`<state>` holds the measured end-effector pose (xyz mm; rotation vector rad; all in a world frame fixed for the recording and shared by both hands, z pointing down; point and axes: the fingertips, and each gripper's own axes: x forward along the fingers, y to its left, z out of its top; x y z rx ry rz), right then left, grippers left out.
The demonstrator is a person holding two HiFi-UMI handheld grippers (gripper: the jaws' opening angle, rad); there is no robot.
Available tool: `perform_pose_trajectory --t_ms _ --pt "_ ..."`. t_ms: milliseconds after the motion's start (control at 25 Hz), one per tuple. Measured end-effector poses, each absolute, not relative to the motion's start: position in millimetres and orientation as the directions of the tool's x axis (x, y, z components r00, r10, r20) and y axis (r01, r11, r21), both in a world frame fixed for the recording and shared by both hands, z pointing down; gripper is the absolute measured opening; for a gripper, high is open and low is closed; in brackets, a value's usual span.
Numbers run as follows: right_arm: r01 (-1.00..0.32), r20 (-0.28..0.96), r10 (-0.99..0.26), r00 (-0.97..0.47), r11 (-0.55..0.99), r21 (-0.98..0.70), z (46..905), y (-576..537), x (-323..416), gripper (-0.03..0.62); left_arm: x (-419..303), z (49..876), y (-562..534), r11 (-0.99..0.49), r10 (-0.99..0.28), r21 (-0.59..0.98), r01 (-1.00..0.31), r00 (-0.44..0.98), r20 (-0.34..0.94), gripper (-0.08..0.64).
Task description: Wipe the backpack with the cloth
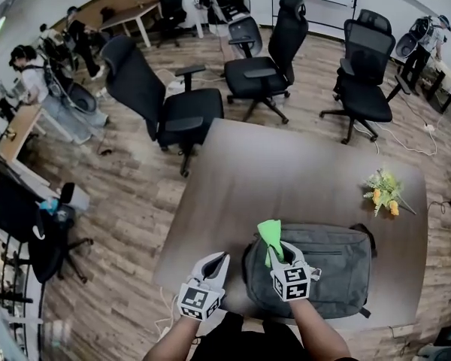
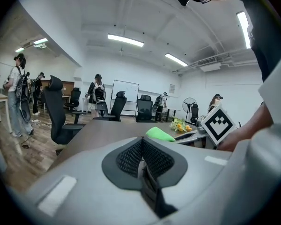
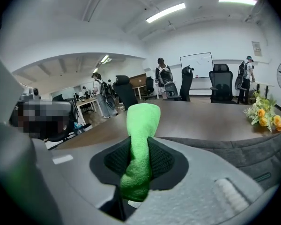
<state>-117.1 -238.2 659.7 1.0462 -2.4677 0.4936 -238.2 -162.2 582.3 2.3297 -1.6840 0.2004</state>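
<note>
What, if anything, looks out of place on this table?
Nothing much: the backpack lies flat, the cloth sits clamped in the right tool. Only the flowers lie loose on the table, without a vase.

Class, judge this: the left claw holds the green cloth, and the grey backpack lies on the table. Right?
No: the right claw holds the green cloth, as the right gripper view shows; the left claw is shut, empty. The grey backpack does lie on the table.
</note>
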Motion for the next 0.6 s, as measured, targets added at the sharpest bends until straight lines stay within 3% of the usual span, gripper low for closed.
perform_pose_trajectory --t_ms 280,600 --pt "-0.783 0.607 -0.594 -0.528 0.618 -0.076 688 -250 -119 0.095 -233 600 -170 -0.315 -0.889 0.153 -0.937 0.347 0.298 0.018" --pt "-0.796 0.624 -0.619 -0.476 0.605 -0.007 685 -252 -106 0.095 -222 612 -173 -0.334 -0.874 0.154 -0.93 0.366 0.32 0.02"
